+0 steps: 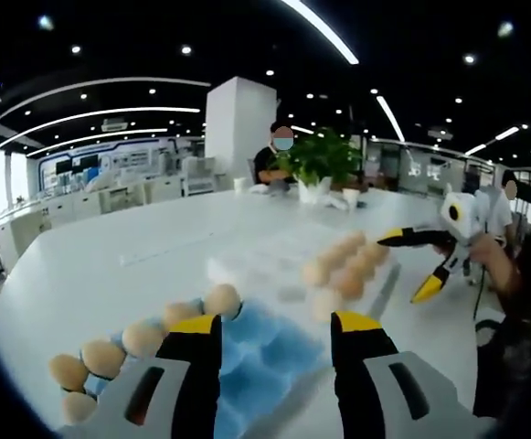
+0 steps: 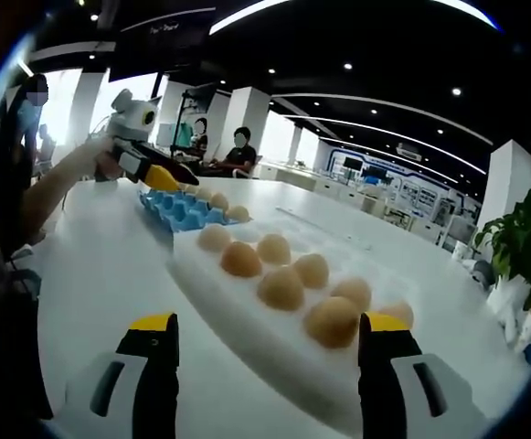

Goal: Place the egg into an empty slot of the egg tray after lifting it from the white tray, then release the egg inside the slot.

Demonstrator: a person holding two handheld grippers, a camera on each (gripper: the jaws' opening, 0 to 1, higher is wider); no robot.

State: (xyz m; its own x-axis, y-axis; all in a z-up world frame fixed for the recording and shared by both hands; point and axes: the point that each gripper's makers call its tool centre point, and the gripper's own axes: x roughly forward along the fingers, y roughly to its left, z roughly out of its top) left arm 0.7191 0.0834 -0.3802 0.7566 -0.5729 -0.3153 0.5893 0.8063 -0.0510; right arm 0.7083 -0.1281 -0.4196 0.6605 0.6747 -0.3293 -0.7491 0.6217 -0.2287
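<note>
White table (image 1: 110, 265) carries blue egg tray (image 1: 265, 357) and white tray (image 2: 247, 320), side by side, eggs in both. Far end: potted plant (image 1: 320, 160) on tabletop.

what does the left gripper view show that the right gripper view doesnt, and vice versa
Left gripper view alone: the left hand-held gripper's own open jaws over the blue egg tray, and a seated person behind a potted plant.

Right gripper view alone: the right hand-held gripper's own open jaws at the near edge of the white tray, and a hand holding the left hand-held gripper above the blue egg tray.

Both: the white table, the white tray with brown eggs, the blue egg tray with eggs along one edge, and the other hand-held gripper.
</note>
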